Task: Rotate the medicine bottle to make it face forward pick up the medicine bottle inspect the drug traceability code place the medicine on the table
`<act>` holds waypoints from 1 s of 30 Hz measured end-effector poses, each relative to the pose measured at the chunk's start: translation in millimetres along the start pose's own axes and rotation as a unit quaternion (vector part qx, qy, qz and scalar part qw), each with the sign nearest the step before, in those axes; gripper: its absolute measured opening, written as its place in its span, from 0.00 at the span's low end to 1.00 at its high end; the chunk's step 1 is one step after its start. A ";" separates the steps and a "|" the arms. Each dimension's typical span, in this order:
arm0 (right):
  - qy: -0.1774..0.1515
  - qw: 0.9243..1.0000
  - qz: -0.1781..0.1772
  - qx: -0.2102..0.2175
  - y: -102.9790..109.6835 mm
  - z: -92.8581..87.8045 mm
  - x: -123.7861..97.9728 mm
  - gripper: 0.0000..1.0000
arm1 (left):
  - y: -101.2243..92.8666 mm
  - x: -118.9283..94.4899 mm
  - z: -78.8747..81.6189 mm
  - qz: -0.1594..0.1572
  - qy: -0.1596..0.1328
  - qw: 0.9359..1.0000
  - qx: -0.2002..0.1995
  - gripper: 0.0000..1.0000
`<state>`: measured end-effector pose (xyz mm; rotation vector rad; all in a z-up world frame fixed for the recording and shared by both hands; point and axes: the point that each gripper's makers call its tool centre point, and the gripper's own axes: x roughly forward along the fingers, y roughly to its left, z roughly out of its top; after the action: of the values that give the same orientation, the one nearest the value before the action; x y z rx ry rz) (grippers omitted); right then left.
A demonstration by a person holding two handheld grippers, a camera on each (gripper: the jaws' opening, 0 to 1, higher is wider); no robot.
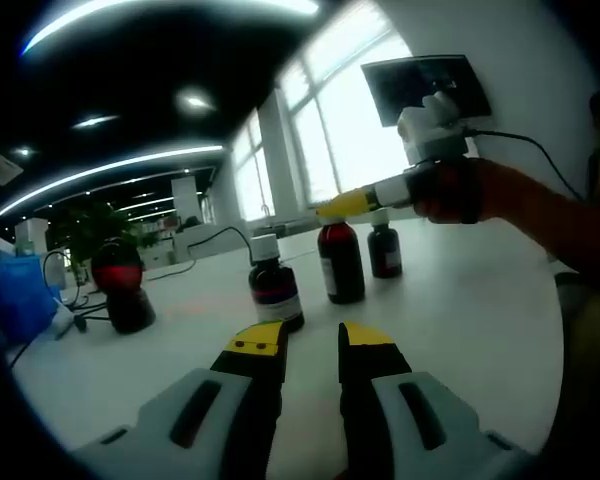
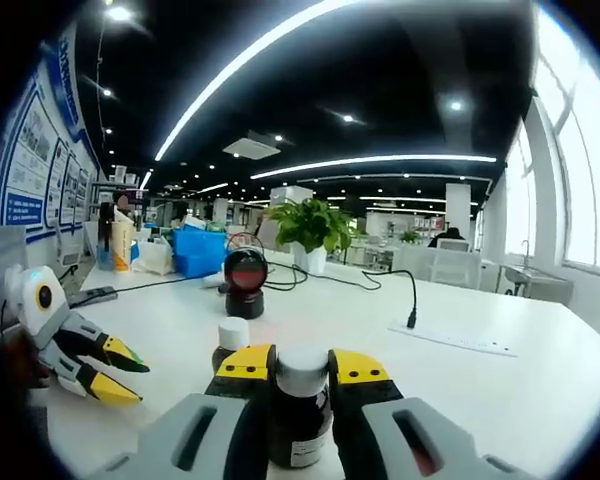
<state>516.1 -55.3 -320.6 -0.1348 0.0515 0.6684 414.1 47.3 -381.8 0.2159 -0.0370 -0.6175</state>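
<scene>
Three dark brown medicine bottles with white caps stand in a row on the white table: a near one, a middle one and a far one. My right gripper reaches in from the right, held by a hand, its yellow tips at the middle bottle's cap. In the right gripper view that bottle stands between my right gripper's jaws, which press its sides. Another bottle stands behind it. My left gripper is open and holds nothing, just short of the near bottle; it also appears as the left gripper.
A red and black scanner stands further along the table, with cables and a power strip near it. A blue box and a potted plant sit at the far side. Bare tabletop lies to the right of the bottles.
</scene>
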 end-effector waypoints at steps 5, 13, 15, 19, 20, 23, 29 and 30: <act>-0.002 1.000 -0.004 0.007 -0.3 0.0 -0.4 0.17 | 0.5 0.4 -0.4 0.000 0.001 1.000 0.001 0.13; -0.004 0.999 -0.028 0.016 0.2 -0.1 -1.2 0.17 | 0.2 0.3 0.0 0.000 0.000 1.000 0.000 0.13; -0.003 0.999 -0.037 0.016 0.9 0.0 -1.2 0.17 | 0.1 0.2 0.1 -0.001 0.000 1.000 0.000 0.13; 0.000 0.998 -0.056 0.019 1.4 -0.2 -1.1 0.17 | 0.3 0.2 0.0 -0.001 0.000 1.000 0.000 0.13; 0.000 0.998 -0.060 0.017 1.5 -0.3 -1.2 0.17 | 0.2 0.2 0.1 -0.001 0.000 1.000 0.000 0.13; 0.000 0.997 -0.070 0.016 1.9 -0.4 -1.6 0.17 | 0.4 0.3 0.0 -0.001 0.000 1.000 0.000 0.13; -0.001 0.996 -0.087 0.021 1.4 -0.7 -2.0 0.17 | 0.6 0.7 -0.5 -0.001 -0.001 1.000 -0.001 0.13; -0.001 0.996 -0.090 0.020 1.5 -0.6 -1.9 0.17 | 0.6 0.8 -0.6 -0.002 -0.001 1.000 -0.001 0.13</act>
<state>513.7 -55.4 -321.2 -0.0980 0.0499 0.4866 415.1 47.4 -382.3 0.2143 -0.0376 -0.6209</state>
